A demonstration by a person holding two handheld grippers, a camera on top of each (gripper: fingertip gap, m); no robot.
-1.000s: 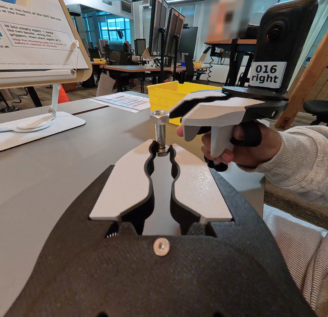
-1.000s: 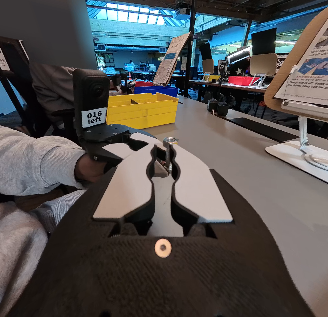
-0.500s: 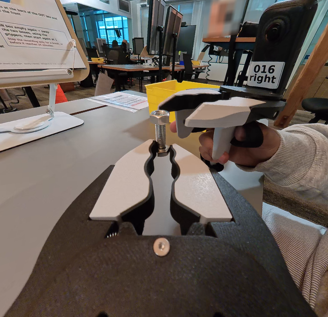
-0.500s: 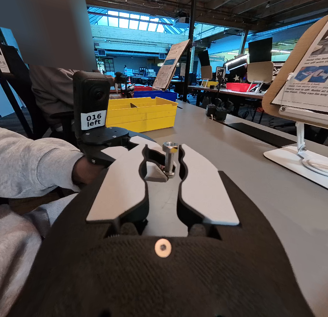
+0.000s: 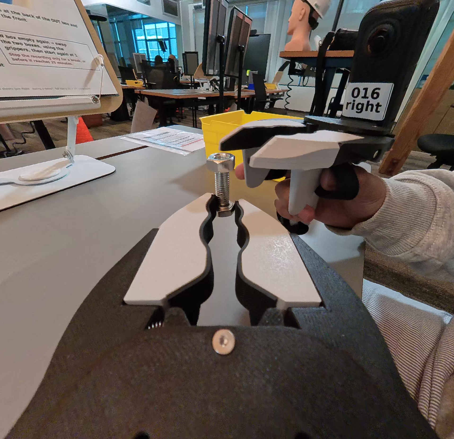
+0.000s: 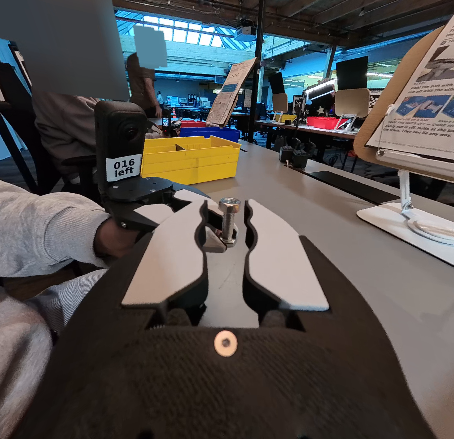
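Observation:
A silver bolt [image 5: 221, 186] stands upright above the grey table [image 5: 61, 243], with a hex nut [image 5: 220, 162] on its top end. My left gripper [image 5: 224, 206] is shut on the bolt's head at the bottom. It also shows in the right wrist view [image 6: 216, 245], held by a hand in a grey sleeve. My right gripper [image 6: 225, 203] is open, its two fingers on either side of the nut [image 6: 229, 204] and clear of it. In the left wrist view the right gripper [image 5: 235, 154] sits level with the nut, just to its right.
A yellow bin [image 5: 216, 132] stands on the table behind the bolt; another yellow divided bin [image 6: 191, 162] stands beyond the left gripper. A document stand [image 5: 49, 58] is at the far left, seen too in the right wrist view [image 6: 417, 108]. A laminated sheet [image 5: 169, 138] lies beside the bin. Both grippers' tips are close together, under 4 cm apart.
My right gripper was shut around the top of the bolt; it has opened, let go and drawn back slightly. The left gripper still holds the bolt upright.

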